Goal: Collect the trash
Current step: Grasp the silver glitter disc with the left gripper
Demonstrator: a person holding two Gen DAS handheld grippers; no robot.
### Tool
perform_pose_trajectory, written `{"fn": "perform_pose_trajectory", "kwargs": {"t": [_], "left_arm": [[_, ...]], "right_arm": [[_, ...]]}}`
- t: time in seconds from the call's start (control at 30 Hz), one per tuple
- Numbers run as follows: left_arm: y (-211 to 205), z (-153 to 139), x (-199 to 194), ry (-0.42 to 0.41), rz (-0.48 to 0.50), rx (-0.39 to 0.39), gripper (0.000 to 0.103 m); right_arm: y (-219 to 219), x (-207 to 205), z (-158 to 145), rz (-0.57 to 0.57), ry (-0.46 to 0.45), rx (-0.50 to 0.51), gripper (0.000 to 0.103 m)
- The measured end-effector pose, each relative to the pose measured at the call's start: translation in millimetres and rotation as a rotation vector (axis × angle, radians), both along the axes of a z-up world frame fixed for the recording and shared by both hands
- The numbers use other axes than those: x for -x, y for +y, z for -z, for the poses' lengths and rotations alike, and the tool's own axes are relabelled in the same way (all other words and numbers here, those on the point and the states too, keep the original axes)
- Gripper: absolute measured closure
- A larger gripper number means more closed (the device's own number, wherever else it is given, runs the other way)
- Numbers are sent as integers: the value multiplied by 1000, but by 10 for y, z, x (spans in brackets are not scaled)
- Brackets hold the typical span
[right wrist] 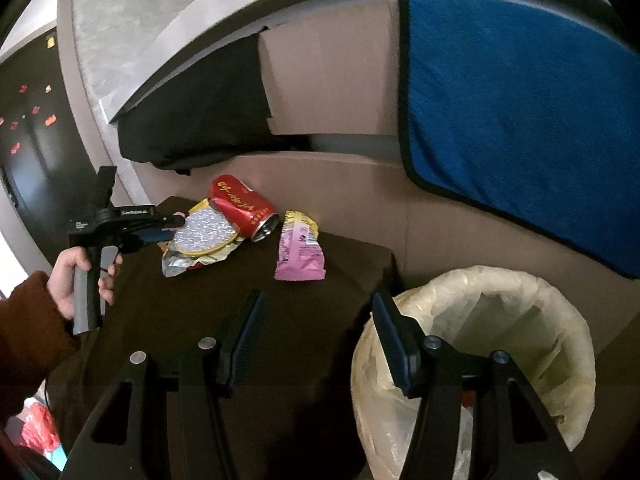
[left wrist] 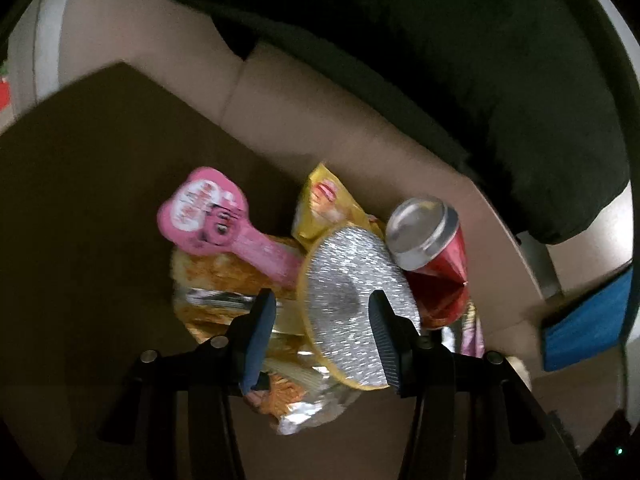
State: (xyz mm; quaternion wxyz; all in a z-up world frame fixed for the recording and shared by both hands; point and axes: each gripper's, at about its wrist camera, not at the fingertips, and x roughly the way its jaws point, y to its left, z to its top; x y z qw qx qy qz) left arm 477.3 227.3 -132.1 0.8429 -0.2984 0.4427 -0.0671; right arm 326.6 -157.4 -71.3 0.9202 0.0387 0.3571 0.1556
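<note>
Trash lies in a small heap on a dark brown table (right wrist: 208, 320), toward its far edge, with cardboard panels (right wrist: 320, 80) rising behind it. A blue towel (right wrist: 520, 112) hangs over the cardboard, up and to the right of the table, and a black cloth (right wrist: 200, 120) hangs up and to its left. Off the table's right corner stands a bin with a pale plastic liner (right wrist: 500, 300), open at the top.

On the table, a red drink can (right wrist: 240, 206) lies on its side at the back of the heap, touching a round silver foil lid with a yellow rim (right wrist: 202, 230). Under the lid lies a crumpled orange and silver snack bag (left wrist: 224, 280). A pink wrapper (right wrist: 300, 252) lies flat on the table just right of the can, apart from the heap. Seen from the left wrist, a pink paw-shaped packet (left wrist: 208, 212) and a yellow packet (left wrist: 324, 208) also rest in the heap.

A person's hand (right wrist: 76, 280) in a rust sleeve holds the left gripper (left wrist: 320, 320) over the heap; its jaws stand apart, straddling the foil lid without pressing it. The right gripper (right wrist: 320, 332) hangs over the table's near side, jaws released and holding nothing.
</note>
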Motion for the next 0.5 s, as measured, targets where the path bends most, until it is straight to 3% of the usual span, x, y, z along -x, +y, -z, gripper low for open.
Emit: {"fn": "perform_pose_trajectory", "kwargs": {"t": [0.1, 0.13, 0.23, 0.33, 0.5], "left_arm": [[-120, 63, -59, 23, 14, 25, 57], [-146, 63, -62, 25, 13, 15, 70], [-224, -81, 11, -22, 13, -24, 82], [-282, -331, 183, -95, 17, -104, 88], [-328, -742, 729, -197, -8, -223, 88]], "right_arm": [[-25, -46, 43, 5, 24, -26, 50], [-19, -59, 53, 4, 30, -31, 50], [24, -70, 59, -6, 31, -27, 50], [92, -92, 44, -20, 27, -23, 50], [347, -227, 3, -63, 18, -9, 50]]}}
